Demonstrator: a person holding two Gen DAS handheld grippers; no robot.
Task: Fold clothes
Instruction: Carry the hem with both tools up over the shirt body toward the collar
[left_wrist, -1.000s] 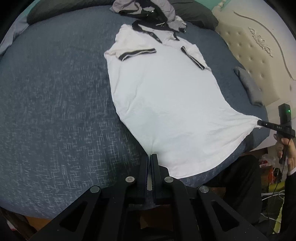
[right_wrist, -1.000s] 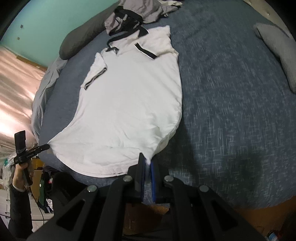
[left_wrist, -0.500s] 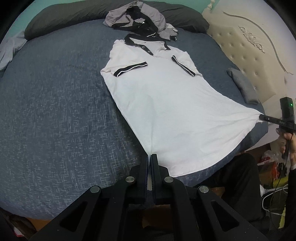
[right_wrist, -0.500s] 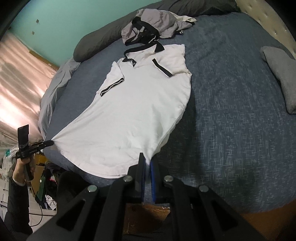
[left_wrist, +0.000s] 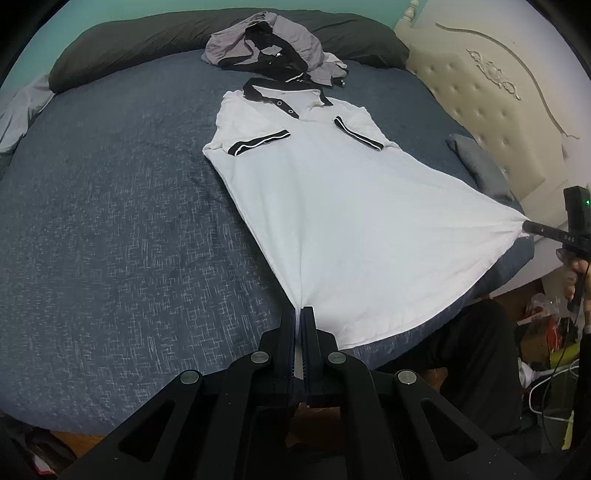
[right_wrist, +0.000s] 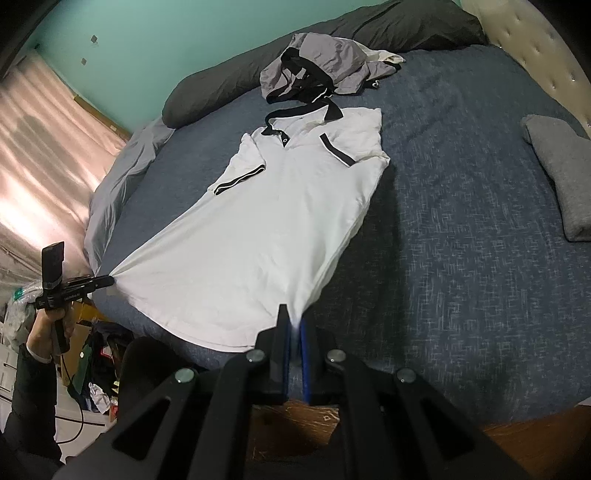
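Note:
A white polo shirt (left_wrist: 332, 206) (right_wrist: 266, 221) with black collar and black sleeve trim lies face up on the blue bed, collar at the far end. My left gripper (left_wrist: 299, 310) is shut on one corner of its hem, and the same gripper shows at the left edge of the right wrist view (right_wrist: 107, 281). My right gripper (right_wrist: 293, 321) is shut on the other hem corner, seen at the right edge of the left wrist view (left_wrist: 526, 226). The hem end is lifted off the bed and pulled taut between the two; both sleeves are folded inward.
A grey and black garment pile (left_wrist: 266, 51) (right_wrist: 325, 66) lies beyond the collar, before a long dark pillow (left_wrist: 147, 40). A folded grey cloth (right_wrist: 557, 173) rests by the padded headboard (left_wrist: 480, 96). Cluttered floor (left_wrist: 546, 332) lies past the bed edge; a pink curtain (right_wrist: 40, 162) hangs left.
Both grippers have risen, keeping their hold on the hem corners. The hem end has come up off the bed and the shirt is stretched tighter, with more of the bed in view.

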